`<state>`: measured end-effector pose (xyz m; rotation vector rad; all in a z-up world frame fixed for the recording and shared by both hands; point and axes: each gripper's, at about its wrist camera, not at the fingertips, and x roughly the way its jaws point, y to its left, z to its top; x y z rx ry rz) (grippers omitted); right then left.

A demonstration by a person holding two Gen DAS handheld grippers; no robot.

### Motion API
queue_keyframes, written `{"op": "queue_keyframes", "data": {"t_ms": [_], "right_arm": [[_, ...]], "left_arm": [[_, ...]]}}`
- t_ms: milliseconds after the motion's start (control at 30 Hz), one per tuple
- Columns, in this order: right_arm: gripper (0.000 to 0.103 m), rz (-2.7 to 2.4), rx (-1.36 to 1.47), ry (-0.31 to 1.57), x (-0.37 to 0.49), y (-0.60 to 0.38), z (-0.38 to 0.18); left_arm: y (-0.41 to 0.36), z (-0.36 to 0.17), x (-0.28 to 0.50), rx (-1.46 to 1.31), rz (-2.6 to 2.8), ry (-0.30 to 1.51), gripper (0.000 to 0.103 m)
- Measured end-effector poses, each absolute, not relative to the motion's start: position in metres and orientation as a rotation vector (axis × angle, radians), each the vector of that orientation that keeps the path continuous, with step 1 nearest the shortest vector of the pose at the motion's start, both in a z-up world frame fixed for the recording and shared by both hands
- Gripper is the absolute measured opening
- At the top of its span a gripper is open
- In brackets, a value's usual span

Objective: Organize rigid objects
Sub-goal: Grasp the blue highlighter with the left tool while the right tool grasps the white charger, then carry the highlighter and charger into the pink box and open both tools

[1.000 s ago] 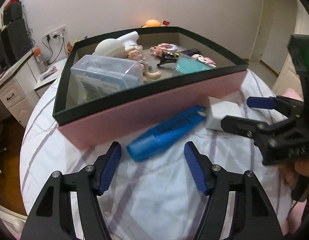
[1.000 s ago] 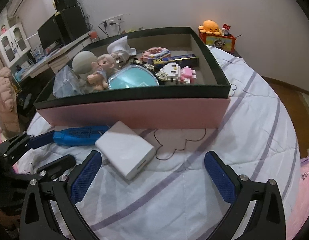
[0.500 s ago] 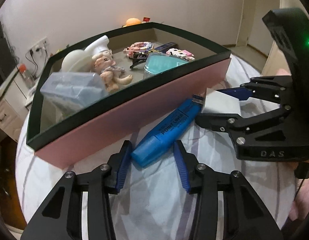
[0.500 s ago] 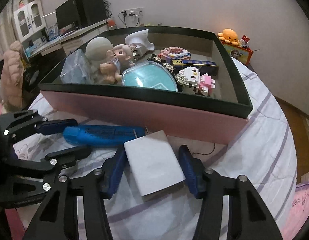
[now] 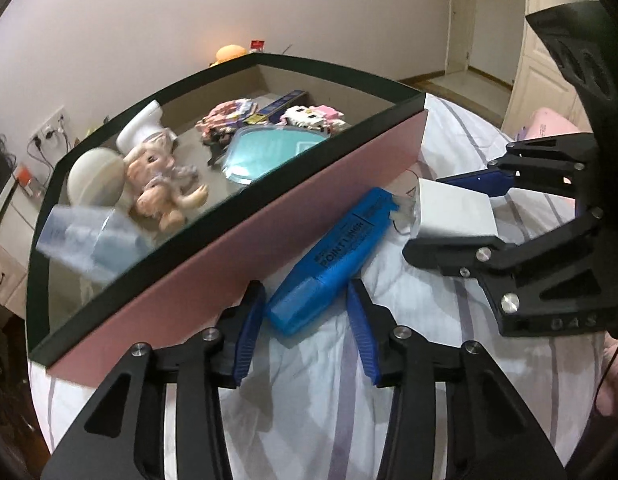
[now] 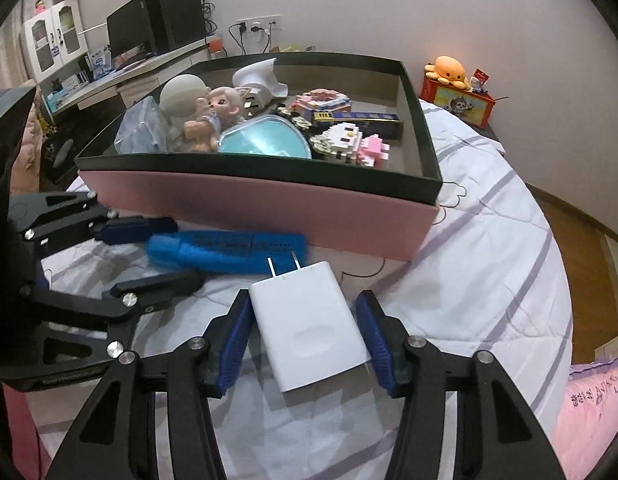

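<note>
**Mia:** What is the left claw [image 5: 306, 287] doing?

**Ben:** Its two sides are closing in. The fat end of the blue marker [image 5: 341, 240] sits between them. The blue pads [image 5: 249, 328] are very near it, but I can't see them squeeze it.

**Mia:** Where is the marker?

**Ben:** It lies on the bed [image 6: 489, 280], right beside the pink box [image 5: 269, 216]. From the left claw it points toward 1 o'clock.

**Mia:** What's in the box?

**Ben:** Toys! In the left claw's view a doll [image 5: 161, 184] is at 10 o'clock. A little block animal [image 6: 357, 140] is further right.

**Mia:** And to the right of the marker?

**Ben:** The white charger [image 6: 309, 320]. Its metal prongs [image 6: 283, 264] point at 12 o'clock, toward the box and close to the marker.

**Mia:** Does the right claw [image 6: 304, 296] have it?

**Ben:** Yes. The claw is narrow and a pad presses each side of the charger.
</note>
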<state>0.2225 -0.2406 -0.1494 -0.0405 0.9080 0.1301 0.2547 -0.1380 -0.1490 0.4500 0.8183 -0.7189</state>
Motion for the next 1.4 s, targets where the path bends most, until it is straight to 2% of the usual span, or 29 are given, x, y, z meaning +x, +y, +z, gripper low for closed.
{"op": "queue_keyframes", "data": {"t_ms": [167,333,500,833,1133,1400], "right_arm": [[0.055,0.134,-0.038,0.906,0.225,-0.245,-0.150],[0.054,0.127,-0.048,0.915,0.217,-0.251,-0.149],[0.054,0.108,-0.028,0.914,0.211,-0.260,-0.150],[0.054,0.095,0.053,0.886,0.200,-0.279,-0.141],[0.054,0.132,0.095,0.861,0.183,-0.277,-0.126],[0.054,0.168,0.087,0.815,0.166,-0.265,-0.105]], "left_arm": [[-0.148,-0.149,0.254,0.461,-0.776,0.819,0.044],[-0.156,-0.146,0.243,0.468,-0.898,0.841,0.028],[-0.172,-0.147,0.244,0.473,-0.856,0.821,0.036],[-0.173,-0.146,0.233,0.386,-0.860,0.857,0.027],[-0.149,-0.138,0.207,0.311,-0.804,0.867,0.027],[-0.122,-0.109,0.185,0.277,-0.748,0.814,0.027]]}}
